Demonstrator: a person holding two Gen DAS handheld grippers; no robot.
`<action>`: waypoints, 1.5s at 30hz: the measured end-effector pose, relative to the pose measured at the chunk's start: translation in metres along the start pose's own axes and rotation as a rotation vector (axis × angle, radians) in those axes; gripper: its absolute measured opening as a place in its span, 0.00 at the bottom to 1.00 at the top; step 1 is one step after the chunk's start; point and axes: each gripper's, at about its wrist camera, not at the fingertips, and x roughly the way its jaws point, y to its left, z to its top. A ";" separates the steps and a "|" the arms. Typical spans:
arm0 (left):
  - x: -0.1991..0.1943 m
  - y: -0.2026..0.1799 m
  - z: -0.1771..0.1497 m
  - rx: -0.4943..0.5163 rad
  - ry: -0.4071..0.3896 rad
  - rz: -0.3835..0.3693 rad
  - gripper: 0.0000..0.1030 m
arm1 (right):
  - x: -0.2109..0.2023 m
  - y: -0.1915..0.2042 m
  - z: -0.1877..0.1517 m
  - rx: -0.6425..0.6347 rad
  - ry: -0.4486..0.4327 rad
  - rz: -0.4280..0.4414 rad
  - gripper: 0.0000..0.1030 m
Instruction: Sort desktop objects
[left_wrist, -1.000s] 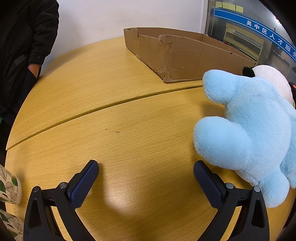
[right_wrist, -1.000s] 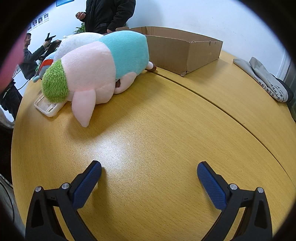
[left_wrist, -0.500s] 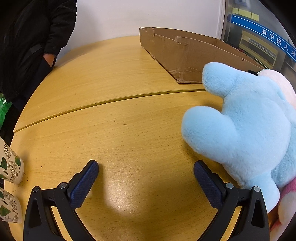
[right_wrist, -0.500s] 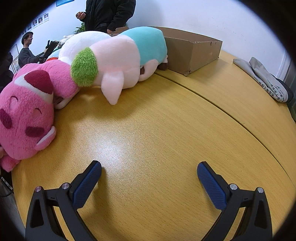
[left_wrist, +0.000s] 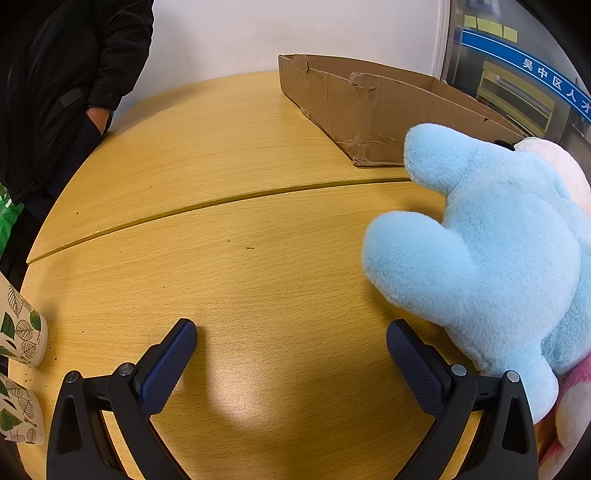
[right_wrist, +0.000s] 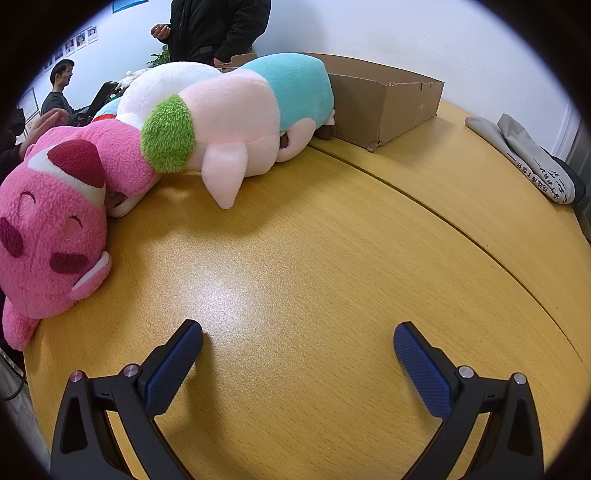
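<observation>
Blue plush (left_wrist: 498, 251) lies beside the left gripper (left_wrist: 291, 363); both grippers' jaws gape wide, holding nothing

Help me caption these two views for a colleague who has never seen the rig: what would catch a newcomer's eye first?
The plush toys stand out: a big light blue plush fills the right of the left wrist view, and a bright pink plush lies at the left of the right wrist view beside a pink, green and teal plush. Behind them sits an open cardboard box on the wooden table.
</observation>
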 end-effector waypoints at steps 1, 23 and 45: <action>0.000 0.000 0.000 0.000 0.000 0.000 1.00 | 0.000 0.000 0.000 0.000 0.000 0.000 1.00; -0.006 0.000 -0.007 0.002 0.000 -0.001 1.00 | 0.000 0.001 -0.001 -0.001 0.000 0.000 1.00; -0.016 -0.010 -0.018 0.002 -0.001 -0.002 1.00 | 0.000 0.001 -0.001 -0.001 0.000 0.000 1.00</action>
